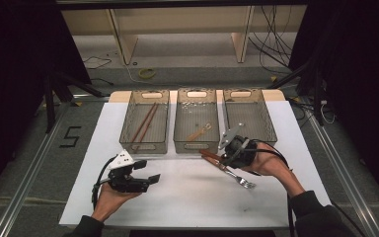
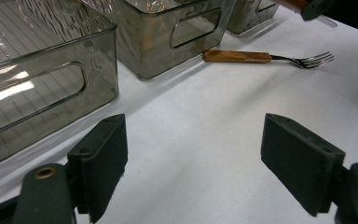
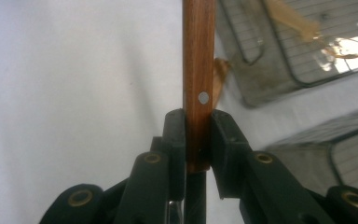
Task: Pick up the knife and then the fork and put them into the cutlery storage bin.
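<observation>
You have three smoky clear bins lined up at the far edge of the white mat (image 1: 128, 197): a left bin (image 1: 145, 143), a middle bin (image 1: 196, 143) and a right bin (image 1: 271, 131). Count two chopsticks (image 1: 144, 122) in the left bin and one wooden-handled utensil (image 1: 200, 132) in the middle one. Near the mat's middle, just in front of the bins, you have two more wooden-handled pieces: one fork (image 1: 237, 177) lying flat, and one knife handle (image 3: 198, 70) clamped in your right gripper (image 3: 198, 135). You hold two grippers, counting the left gripper (image 1: 145, 173).
</observation>
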Motion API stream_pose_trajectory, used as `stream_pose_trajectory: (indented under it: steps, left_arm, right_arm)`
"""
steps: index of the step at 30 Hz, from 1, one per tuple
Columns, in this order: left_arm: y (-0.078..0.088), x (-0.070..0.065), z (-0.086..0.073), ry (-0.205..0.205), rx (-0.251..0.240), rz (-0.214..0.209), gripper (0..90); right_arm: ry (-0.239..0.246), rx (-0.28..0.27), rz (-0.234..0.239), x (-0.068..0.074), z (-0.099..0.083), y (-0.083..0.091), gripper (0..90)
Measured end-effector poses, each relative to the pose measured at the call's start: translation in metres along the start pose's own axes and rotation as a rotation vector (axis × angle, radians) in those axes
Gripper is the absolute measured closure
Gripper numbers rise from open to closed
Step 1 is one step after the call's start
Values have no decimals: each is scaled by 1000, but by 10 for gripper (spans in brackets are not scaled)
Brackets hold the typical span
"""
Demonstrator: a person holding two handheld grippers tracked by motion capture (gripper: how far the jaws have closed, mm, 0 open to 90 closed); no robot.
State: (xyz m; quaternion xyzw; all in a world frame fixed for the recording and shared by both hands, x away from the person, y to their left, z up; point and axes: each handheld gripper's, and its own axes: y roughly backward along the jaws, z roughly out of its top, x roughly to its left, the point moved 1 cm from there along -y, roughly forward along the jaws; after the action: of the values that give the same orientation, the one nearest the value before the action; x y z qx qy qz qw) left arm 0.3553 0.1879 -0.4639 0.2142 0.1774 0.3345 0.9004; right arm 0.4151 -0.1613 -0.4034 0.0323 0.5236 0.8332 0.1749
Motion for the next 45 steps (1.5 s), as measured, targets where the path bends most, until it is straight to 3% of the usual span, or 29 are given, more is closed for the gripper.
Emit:
stream_pose_trajectory:
  steps: [6,11,22,45]
  left_arm:
    - [1,1,0,6,-12,1,218]
    - [2,1,0,6,-28,1,218]
    - [6,3,0,22,-72,3,212]
    - [9,4,-1,23,-100,11,212]
  right_arm:
    - [-67,-43,-13,-8,2,11,778]
    - [-131,-95,-48,-25,4,24,777]
    - [-253,-147,-116,-56,7,39,777]
    - [-379,-170,-219,-109,20,52,777]
